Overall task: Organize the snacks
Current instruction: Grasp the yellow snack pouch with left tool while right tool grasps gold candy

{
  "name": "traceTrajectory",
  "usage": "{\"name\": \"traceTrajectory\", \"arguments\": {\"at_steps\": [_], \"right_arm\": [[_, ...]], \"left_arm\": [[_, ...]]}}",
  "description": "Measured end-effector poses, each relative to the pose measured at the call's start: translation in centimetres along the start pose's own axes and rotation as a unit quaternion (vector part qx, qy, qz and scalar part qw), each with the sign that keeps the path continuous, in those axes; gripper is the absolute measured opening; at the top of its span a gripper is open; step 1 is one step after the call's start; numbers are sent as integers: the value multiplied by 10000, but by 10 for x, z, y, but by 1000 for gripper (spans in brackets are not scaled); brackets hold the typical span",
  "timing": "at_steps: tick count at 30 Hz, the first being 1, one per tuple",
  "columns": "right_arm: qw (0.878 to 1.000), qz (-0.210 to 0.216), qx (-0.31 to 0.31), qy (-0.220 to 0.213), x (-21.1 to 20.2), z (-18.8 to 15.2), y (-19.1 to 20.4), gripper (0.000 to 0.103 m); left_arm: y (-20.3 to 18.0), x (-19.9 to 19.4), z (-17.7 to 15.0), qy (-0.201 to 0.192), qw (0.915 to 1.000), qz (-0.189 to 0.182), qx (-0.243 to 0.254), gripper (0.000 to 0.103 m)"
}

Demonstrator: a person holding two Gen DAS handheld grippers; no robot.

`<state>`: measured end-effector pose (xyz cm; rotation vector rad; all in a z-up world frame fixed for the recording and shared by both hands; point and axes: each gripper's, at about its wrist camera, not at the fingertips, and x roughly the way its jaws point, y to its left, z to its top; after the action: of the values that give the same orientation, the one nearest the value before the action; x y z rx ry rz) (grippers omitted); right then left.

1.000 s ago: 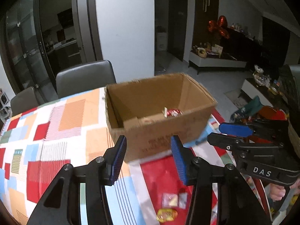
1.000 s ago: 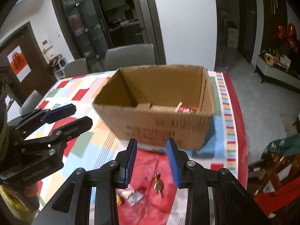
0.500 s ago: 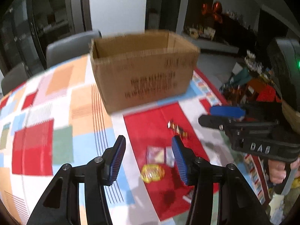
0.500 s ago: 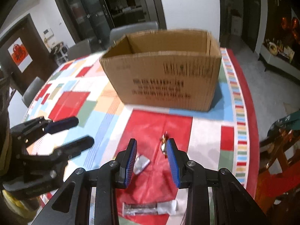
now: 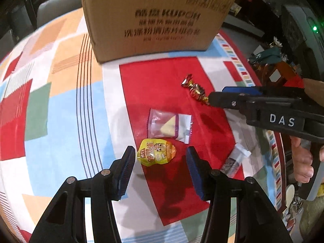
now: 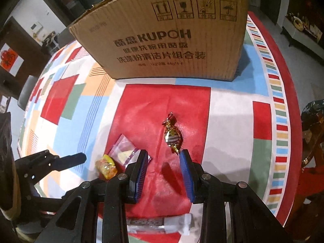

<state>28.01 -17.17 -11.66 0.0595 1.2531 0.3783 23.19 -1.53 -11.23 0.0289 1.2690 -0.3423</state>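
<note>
My left gripper (image 5: 160,162) hangs open just over a yellow snack packet (image 5: 156,154), which lies on the cloth between its blue pads without touching them. Just beyond lie a clear packet with a yellow wedge (image 5: 164,125) and a small white sachet (image 5: 186,129). My right gripper (image 6: 163,158) is open and empty. A gold-and-red wrapped candy (image 6: 172,135) lies just ahead of its tips, close to the right pad. The yellow packet (image 6: 106,166) and the left gripper (image 6: 66,158) show at the left of the right wrist view. The cardboard box (image 6: 162,40) stands behind the snacks.
A long clear-wrapped stick (image 6: 158,222) lies near the table's front edge. The patchwork tablecloth (image 5: 60,121) covers the round table. A grey chair (image 5: 56,8) stands behind the box. A person's hand (image 5: 301,162) holds the right gripper (image 5: 217,95).
Both grippers have sunk toward the table and tipped downward. The box's inside has gone out of sight and the snacks on the red patch now lie close under the fingertips.
</note>
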Motion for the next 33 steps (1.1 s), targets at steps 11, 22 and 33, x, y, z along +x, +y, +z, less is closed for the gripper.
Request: {"name": "traceTrajectory", "arguments": {"at_steps": [11,22,33], "right_arm": [[9994,-250,-3,222,26,16,-3,34],[9985,-437,-85,331,45,23,4,33],[9984,-470,-178,240,38,8,18,23]], "left_arm": [[9,22,5,316,9992,-77,-215,54],[13,25,2,298,9991,-159,-266,43],[23,13,0,135,9984,-272,-480,41]]}}
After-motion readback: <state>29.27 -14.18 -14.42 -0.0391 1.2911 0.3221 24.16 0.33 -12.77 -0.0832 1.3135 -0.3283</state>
